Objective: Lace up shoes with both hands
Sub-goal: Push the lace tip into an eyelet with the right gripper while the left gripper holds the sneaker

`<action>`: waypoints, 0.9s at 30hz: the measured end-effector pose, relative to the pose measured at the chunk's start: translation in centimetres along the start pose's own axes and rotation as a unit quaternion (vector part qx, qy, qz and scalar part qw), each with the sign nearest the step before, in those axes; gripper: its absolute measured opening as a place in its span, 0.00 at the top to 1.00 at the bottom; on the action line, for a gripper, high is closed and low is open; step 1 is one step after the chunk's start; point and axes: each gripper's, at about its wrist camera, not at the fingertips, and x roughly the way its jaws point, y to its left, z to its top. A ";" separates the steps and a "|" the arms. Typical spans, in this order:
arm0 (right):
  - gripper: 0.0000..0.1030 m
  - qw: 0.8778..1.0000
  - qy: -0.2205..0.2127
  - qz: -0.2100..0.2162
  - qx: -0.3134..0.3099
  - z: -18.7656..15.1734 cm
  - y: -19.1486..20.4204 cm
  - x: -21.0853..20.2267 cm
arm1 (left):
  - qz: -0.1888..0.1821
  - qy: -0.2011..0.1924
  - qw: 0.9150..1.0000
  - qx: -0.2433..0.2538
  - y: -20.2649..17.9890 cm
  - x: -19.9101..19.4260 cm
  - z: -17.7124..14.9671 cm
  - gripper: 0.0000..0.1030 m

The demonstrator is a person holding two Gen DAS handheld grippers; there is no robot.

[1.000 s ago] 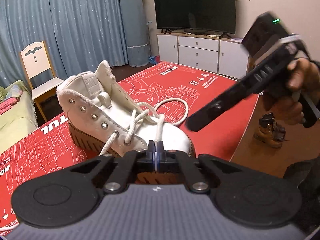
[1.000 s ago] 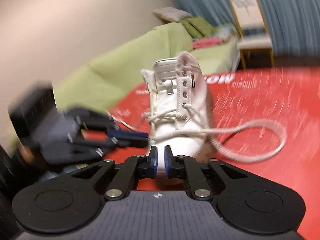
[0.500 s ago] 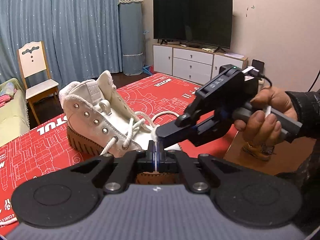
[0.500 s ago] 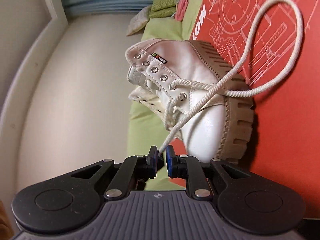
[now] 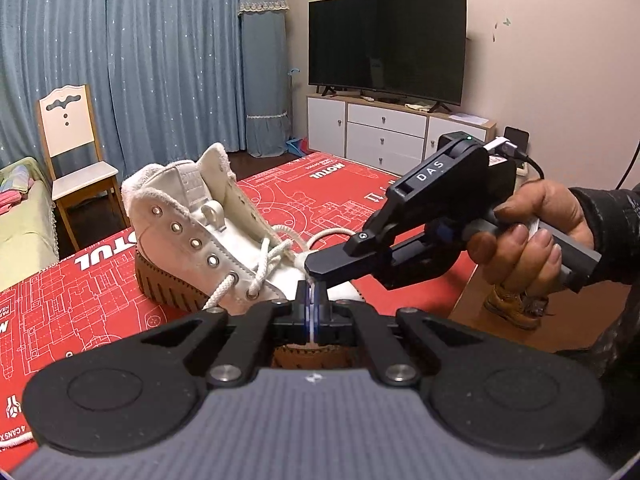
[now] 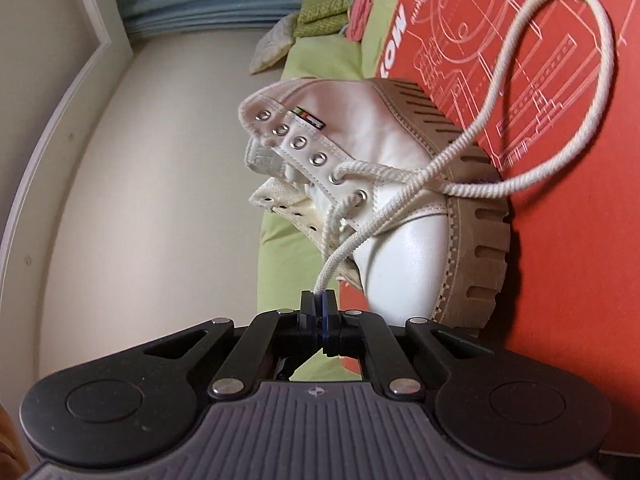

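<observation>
**A:** Starting big: red surface [image 5: 100, 280], with the white high-top shoe [image 5: 176, 240] standing upright on it, toe toward the left wrist camera.

**B:** Agreed. Then the lace [image 6: 384, 224]: crossed through the two lowest eyelet pairs only, with a long loop lying out on the surface beside the sole.

**A:** Next, the right hand-held gripper [image 6: 320, 308]. Pinched shut on the lace close to its end, judging by the right wrist view.

**B:** And the left hand-held gripper [image 5: 311, 308]: also closed, with a thin white sliver caught between the pads. Probably the same lace end, since the right tool's nose sits just above those fingers.

**A:** So, likely a hand-over of the end, or a shared pull. Hard to tell which.

**B:** Either way, handle with care. Let go with one side only once the other side's pinch looks sure. Leave a short stub of tip sticking out past the pads, for aiming.

**A:** Pull gently, too. Light shoe, nothing pinning it down, so likely to slide or tip under a hard tug.

**B:** Lastly, the empty eyelets [image 5: 195, 243] higher up the collar. Small targets, so line the tip up straight with the hole, not at a slant.
</observation>
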 end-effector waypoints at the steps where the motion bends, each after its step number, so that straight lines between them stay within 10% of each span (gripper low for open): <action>1: 0.97 1.000 -0.002 -0.002 -0.005 0.0 0.2 -0.1 | 0.001 0.000 1.000 0.000 0.0 0.0 0.0 1.00; 12: 0.97 0.992 -0.078 -0.036 -0.092 0.9 3.5 -0.4 | 0.066 -0.007 0.998 -0.007 2.1 -0.5 0.6 0.97; 21: 0.97 0.948 -0.145 -0.140 -0.245 -0.8 7.3 2.9 | 0.107 0.007 0.994 0.014 3.2 0.3 0.7 0.97; 27: 0.97 0.942 -0.154 -0.160 -0.251 -1.5 7.0 4.9 | 0.102 0.011 0.994 0.022 3.4 0.6 0.4 0.97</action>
